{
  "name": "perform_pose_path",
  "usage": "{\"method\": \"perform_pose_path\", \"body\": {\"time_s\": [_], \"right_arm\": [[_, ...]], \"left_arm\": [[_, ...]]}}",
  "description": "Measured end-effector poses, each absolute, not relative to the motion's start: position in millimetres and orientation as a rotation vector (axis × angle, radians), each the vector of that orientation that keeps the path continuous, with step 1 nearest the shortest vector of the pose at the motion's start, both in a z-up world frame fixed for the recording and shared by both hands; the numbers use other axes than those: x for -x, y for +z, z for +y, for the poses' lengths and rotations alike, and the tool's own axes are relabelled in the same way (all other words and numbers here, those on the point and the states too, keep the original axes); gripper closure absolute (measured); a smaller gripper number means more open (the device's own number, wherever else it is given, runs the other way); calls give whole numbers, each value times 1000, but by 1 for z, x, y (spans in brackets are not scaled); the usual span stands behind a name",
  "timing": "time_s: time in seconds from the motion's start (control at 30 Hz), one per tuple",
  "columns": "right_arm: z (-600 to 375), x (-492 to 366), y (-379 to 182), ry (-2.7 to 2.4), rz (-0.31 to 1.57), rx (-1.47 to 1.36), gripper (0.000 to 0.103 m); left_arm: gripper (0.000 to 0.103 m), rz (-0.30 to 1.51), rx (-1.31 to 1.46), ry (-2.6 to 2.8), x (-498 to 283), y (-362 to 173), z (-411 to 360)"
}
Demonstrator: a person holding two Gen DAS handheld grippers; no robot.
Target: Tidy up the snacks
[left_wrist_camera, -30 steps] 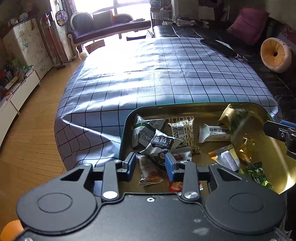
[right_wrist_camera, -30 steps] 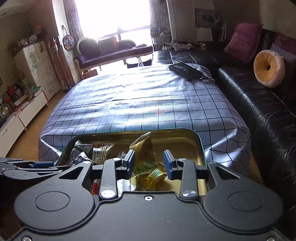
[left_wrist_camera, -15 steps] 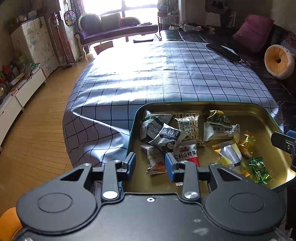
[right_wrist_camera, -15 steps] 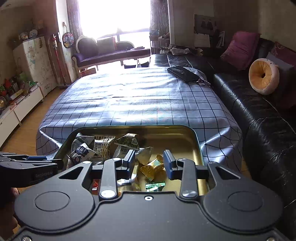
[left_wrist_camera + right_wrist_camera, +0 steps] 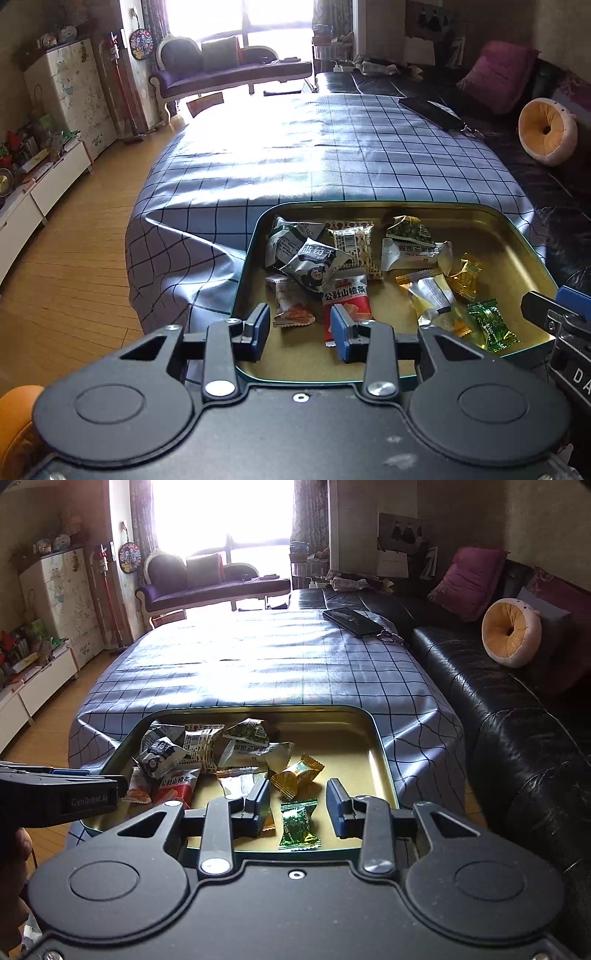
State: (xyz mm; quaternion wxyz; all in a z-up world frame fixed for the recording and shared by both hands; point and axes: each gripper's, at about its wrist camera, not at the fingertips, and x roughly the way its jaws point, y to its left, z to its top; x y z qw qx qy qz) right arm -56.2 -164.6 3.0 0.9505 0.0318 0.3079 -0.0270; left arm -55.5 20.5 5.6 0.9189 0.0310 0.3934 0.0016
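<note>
A gold tin tray [image 5: 406,203] with a teal rim sits at the near end of the checked table and holds several wrapped snacks. Among them are a red packet [image 5: 345,299], a black-and-white bear packet [image 5: 314,264], a white packet [image 5: 413,253], a gold candy [image 5: 466,275] and a green candy [image 5: 489,325]. My left gripper [image 5: 299,330] hovers open over the tray's near left corner, nothing between its pads. My right gripper [image 5: 299,808] hangs open above the green candy [image 5: 298,825] near the tray's [image 5: 258,709] front edge, holding nothing.
The blue checked tablecloth [image 5: 314,155] stretches away behind the tray. A black flat device with keys [image 5: 351,622] lies at its far right. A black leather sofa [image 5: 517,709] with a round cushion [image 5: 511,631] runs along the right; wooden floor [image 5: 74,258] lies to the left.
Both grippers have drawn back toward the tray's near edge. A green-patterned packet that stood up at the tray's far side now lies on the white packet.
</note>
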Motion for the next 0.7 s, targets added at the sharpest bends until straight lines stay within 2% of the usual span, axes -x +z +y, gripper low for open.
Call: {"method": "perform_pose_path", "body": {"time_s": [0.7], "right_arm": [[-168,73,3,-51,598,-79,59]], "left_arm": [[64,749,-59,-20,95,12,10]]}}
